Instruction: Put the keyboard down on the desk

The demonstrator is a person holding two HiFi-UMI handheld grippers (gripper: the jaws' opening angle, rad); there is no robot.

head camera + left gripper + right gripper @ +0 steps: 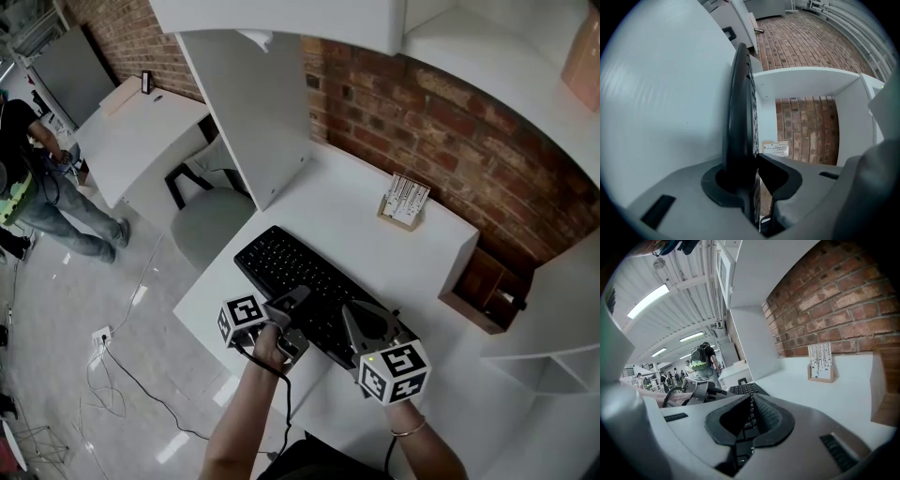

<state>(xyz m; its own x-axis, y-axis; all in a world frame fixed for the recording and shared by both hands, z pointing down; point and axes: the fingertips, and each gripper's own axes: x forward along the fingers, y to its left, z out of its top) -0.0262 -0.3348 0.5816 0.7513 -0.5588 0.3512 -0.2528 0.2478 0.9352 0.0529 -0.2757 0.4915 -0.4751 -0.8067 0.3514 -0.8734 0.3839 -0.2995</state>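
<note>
Black keyboard [291,272] is seen lying flat across the white tabletop [375,248], near its front edge. Left hand-held gripper [292,302] is clamped on the keyboard's near long edge; in the left gripper view the keyboard [740,117] is seen edge-on, pinched between the jaws [757,161]. Right hand-held gripper [356,315] is placed over the keyboard's right end, jaws drawn nearly together with keys visible in the slit [750,401], nothing clearly pinched. A small card stand [405,201] is set well behind the keyboard, by the brick wall [450,131].
</note>
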